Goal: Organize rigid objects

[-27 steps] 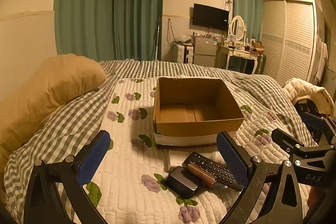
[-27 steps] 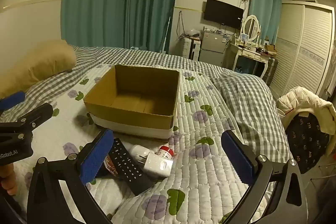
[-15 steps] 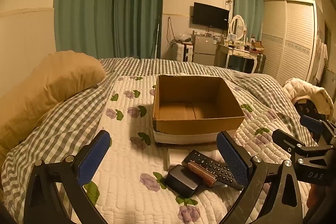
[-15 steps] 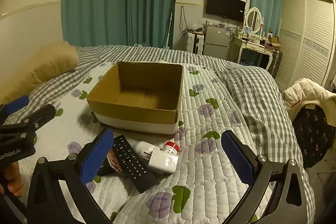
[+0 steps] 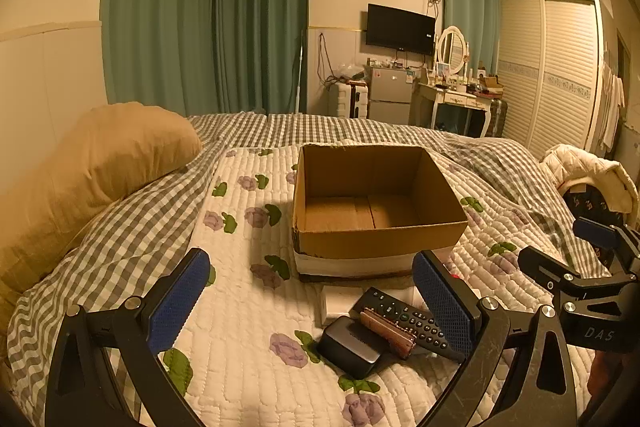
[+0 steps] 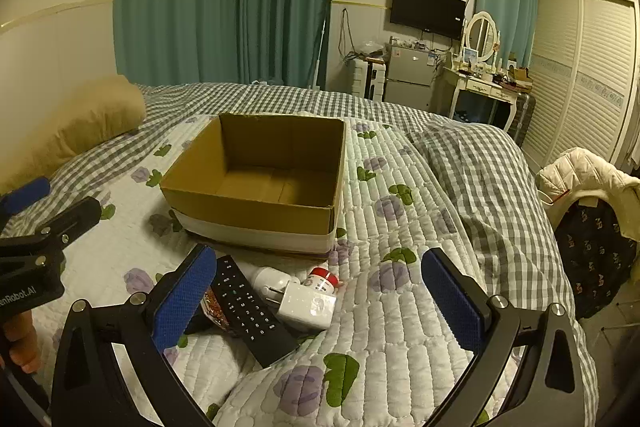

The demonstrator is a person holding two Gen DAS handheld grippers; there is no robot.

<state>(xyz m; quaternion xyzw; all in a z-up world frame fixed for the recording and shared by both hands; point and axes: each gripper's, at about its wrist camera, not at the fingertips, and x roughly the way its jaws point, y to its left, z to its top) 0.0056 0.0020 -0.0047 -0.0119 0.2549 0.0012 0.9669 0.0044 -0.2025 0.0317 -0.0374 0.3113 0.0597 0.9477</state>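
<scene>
An open, empty cardboard box (image 5: 376, 211) (image 6: 260, 179) sits on the quilted bed. In front of it lies a small pile: a black remote (image 5: 404, 315) (image 6: 248, 311), a black box (image 5: 348, 347), a brown case (image 5: 386, 333), a white charger (image 6: 306, 305), a white plug (image 6: 272, 277) and a red-capped bottle (image 6: 322, 277). My left gripper (image 5: 312, 299) is open and empty, above and just short of the pile. My right gripper (image 6: 316, 291) is open and empty, with the pile between its fingers.
A tan pillow (image 5: 100, 163) lies at the left. A checked duvet (image 6: 472, 179) covers the right of the bed. A chair with a jacket (image 6: 588, 195) stands beside the bed at right. Curtains, a TV and a wardrobe are far behind.
Both grippers have risen and tilted slightly, so the box and pile sit a little lower and farther in view. Both stay open. No object has moved.
</scene>
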